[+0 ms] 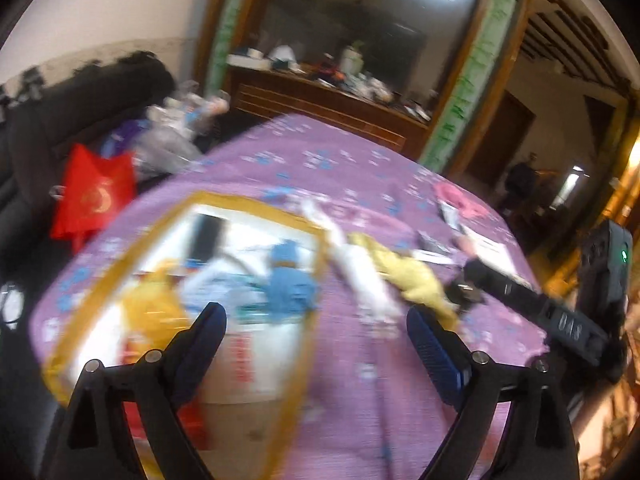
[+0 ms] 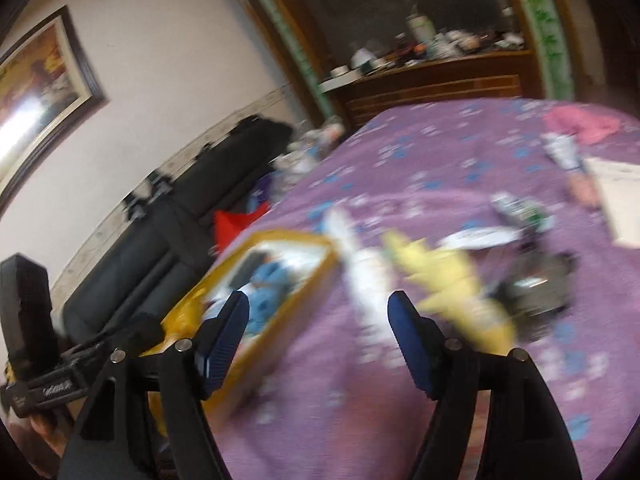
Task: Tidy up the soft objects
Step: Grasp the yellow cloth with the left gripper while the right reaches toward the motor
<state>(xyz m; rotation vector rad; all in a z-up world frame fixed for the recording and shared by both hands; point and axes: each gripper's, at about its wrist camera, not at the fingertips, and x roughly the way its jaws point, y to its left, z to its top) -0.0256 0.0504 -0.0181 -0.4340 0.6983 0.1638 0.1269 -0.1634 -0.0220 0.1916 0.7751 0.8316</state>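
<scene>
Both views are motion-blurred. In the left wrist view, the yellow-rimmed storage box (image 1: 188, 280) lies at 9 o'clock on the purple bedspread (image 1: 340, 160), holding a blue soft item (image 1: 290, 280). The white cloth (image 1: 360, 276) and yellow cloth (image 1: 416, 280) lie just right of it. Left gripper (image 1: 316, 340) and right gripper (image 2: 316, 328) fingers are spread, empty. Step in hand: approach. Next move likely requires closing on the white cloth.

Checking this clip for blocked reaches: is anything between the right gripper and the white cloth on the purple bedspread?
Nothing visible is. The right gripper is open above the bedspread, and the white cloth lies straight ahead between its fingers. The yellow cloth lies to its right, the yellow-rimmed bin to its left.
</scene>
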